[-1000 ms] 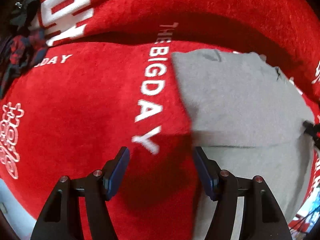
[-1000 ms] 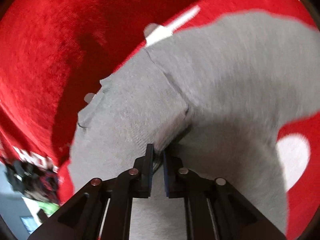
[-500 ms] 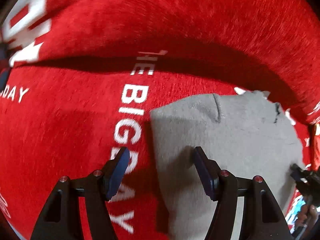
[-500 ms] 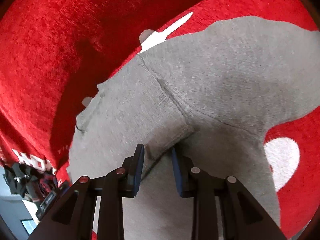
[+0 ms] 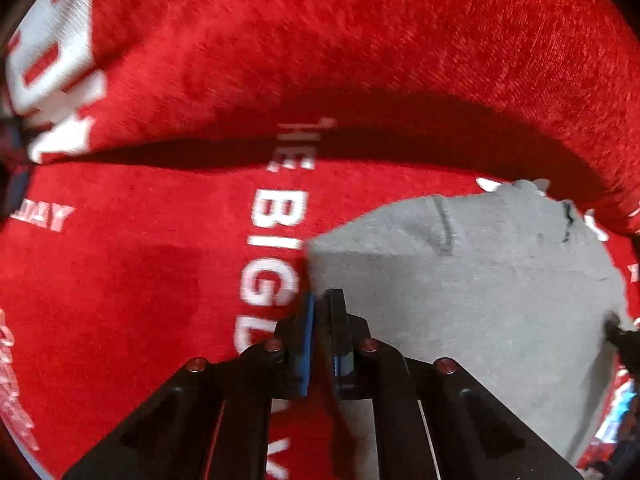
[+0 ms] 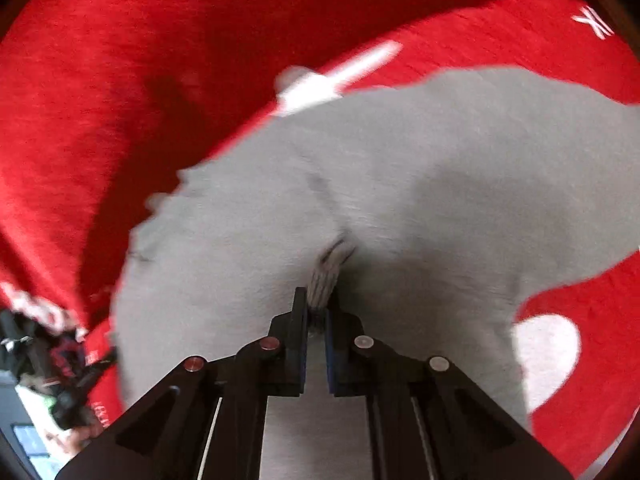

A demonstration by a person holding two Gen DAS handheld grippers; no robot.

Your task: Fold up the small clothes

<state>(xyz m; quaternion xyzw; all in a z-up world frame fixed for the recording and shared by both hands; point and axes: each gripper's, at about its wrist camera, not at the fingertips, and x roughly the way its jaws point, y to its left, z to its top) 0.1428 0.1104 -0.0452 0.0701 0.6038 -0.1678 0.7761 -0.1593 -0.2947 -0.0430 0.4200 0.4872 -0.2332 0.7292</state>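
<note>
Looking down on a red plush cover (image 5: pixel 120 280) with white lettering, spread under everything. On it, flat and nearly smooth, the grey garment (image 5: pixel 480 300), small, a seam line showing near its far edge.

From the left gripper (image 5: pixel 320 300): all of the grey cloth off to the right of the fingers (image 5: pixel 338 320) and a little ahead of them, nothing but red cover to their left. Fingers drawn together right on the garment's left border, apparently nipping that edge; too blurred there to say how much cloth sits between the pads.

From the right gripper (image 6: pixel 318 300): grey garment (image 6: pixel 400 180) fanning out ahead of the fingers and to both sides, more of it to the right. Jaws closing here, with a ribbed tuck of the grey fabric bunched between them and puckers running into the pinch.

So: held at two places, the long span of cloth stretched from one pair of fingers across to the other. Neither hand nearer than the other, each already at its own hold. Likely next, by the look of it, a lift and a carry-over of one side onto the rest, with the fold line crossing that span. Worth watching the left-hand nip: thin and at the very border, could slip.
</note>
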